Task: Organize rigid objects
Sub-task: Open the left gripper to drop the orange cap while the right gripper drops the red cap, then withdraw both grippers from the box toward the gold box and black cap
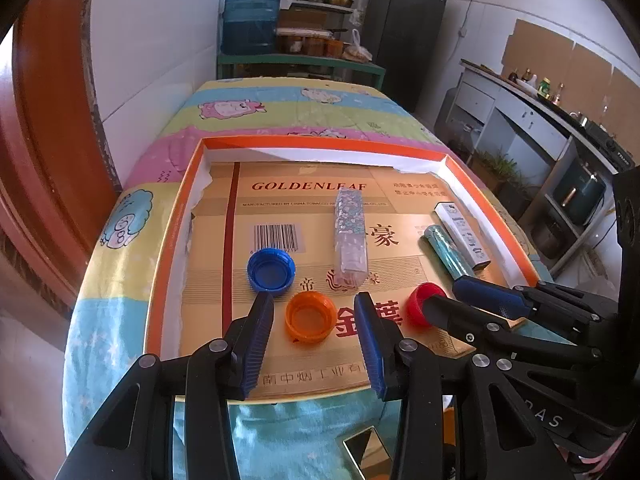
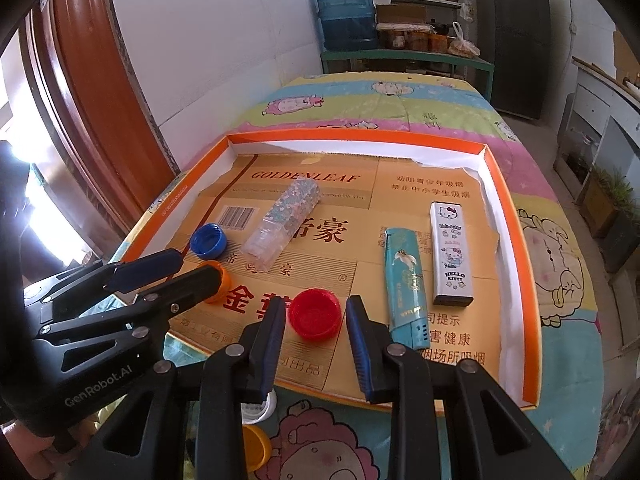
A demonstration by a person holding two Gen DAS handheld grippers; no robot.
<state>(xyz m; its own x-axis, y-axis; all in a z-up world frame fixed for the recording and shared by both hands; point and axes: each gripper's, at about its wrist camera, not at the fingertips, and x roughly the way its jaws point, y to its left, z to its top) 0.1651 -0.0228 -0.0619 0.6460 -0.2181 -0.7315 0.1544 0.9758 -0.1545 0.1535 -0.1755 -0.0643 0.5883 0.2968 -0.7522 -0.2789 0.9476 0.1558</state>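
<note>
— Where do we have the orange cap [image 1: 310, 317]?

— Open side up on the cardboard liner of the orange-rimmed tray [image 1: 175, 216], between the spread fingers of our left gripper [image 1: 316, 307]; neither pad touches it, so we hold nothing there.

— And the red cap [image 2: 315, 313]?

— Between the fingers of our right gripper [image 2: 316, 313], jaws wide, the left pad just beside its rim, nothing clamped.

— What lies beyond?

— Ahead of the left gripper's left fingertip, the blue cap [image 1: 271, 270]; straight ahead of it, the clear glittery case [image 1: 351, 236]. Ahead and right of the right gripper, the teal lighter [image 2: 406, 284] and the white Hello Kitty lighter [image 2: 451, 254], side by side.
</note>
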